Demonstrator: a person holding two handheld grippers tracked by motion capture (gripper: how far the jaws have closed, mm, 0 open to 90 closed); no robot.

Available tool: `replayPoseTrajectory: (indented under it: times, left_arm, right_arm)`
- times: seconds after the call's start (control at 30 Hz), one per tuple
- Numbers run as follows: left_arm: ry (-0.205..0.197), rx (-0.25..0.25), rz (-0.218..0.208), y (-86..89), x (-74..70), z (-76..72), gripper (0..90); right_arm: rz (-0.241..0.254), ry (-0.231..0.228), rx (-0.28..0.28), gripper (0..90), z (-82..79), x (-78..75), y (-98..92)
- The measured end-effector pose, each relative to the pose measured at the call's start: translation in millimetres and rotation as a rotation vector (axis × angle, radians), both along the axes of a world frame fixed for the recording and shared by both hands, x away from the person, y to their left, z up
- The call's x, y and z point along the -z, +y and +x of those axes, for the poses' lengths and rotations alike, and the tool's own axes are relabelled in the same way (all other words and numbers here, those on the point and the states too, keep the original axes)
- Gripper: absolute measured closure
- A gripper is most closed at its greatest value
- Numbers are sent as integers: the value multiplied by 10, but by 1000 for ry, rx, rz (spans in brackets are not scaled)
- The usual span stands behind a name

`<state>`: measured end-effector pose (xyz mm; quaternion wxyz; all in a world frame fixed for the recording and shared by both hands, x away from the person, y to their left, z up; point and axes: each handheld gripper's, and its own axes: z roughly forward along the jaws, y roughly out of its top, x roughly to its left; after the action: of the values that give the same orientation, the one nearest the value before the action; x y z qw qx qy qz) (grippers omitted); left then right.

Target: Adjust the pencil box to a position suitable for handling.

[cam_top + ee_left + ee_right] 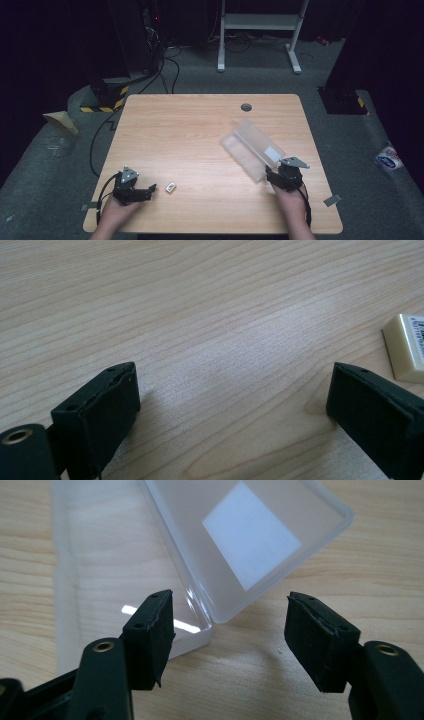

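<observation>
The clear plastic box [252, 148] lies open on the right half of the desk [190, 130], its lid [260, 540] folded back so the tray faces up — ready, it seems, to take something in. The right claw [227, 630] sits at the box's near corner with its jaws apart, gripping nothing, probably lined up to steady the lid's edge. The left claw [232, 405] rests low on the desk, jaws wide and empty, with the small eraser [170, 187] just beside it — a likely next pick.
</observation>
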<state>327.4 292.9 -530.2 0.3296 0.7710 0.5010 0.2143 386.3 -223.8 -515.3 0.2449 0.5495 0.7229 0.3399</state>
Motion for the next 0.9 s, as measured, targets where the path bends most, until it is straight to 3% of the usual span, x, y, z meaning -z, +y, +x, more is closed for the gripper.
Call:
replayPoseTrajectory:
  times: [0.2,0.4,0.57,0.9]
  left_arm:
    - [0,0,0,0,0,-1,71]
    - [0,0,0,0,0,0,72]
    - [0,3,0,3,0,0,72]
    - [-1,4,0,3,0,-1,72]
  right_arm:
    - [-28,0,31,373,123,-2,-101]
    - [7,-25,42,392,99,-66,-176]
    - [24,-11,2,469,10,-55,-150]
    - [45,26,-6,656,12,-20,-151]
